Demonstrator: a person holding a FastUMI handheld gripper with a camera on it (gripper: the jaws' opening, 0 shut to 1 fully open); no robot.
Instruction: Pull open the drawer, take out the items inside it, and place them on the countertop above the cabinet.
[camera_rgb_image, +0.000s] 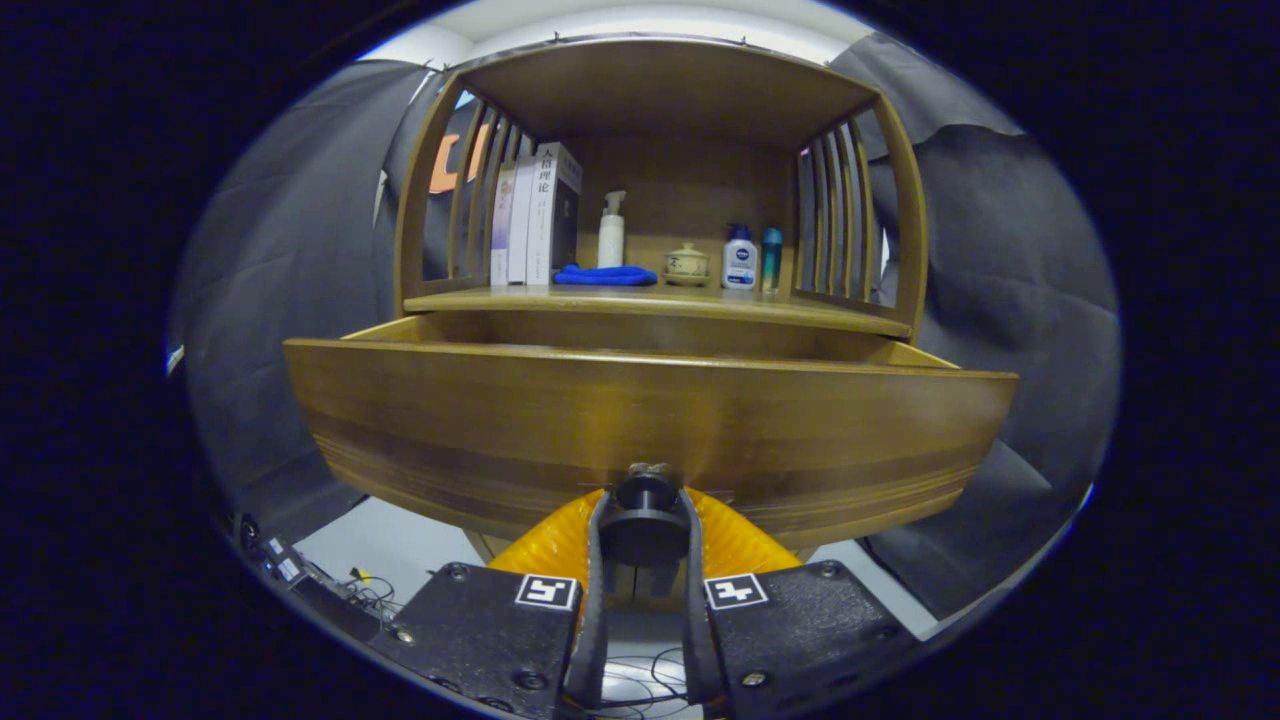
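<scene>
Fingers (645, 520) are clamping the knob (645, 498) at 6 o'clock on the drawer (640, 420), which is standing pulled out below the shelf (650, 300); stiff, heavy wood, probably sliding best pulled by this knob.

Low, close against drawer (650, 420) front.

The drawer (640, 420) front hides whatever lies inside it. Both fingers (597, 560) of the hand-held gripper (645, 530) press on the knob (645, 500), covering its sides. On the worktop (655, 300), at 1 o'clock from the knob, the small jar (687, 264) is too small to tell details.
</scene>
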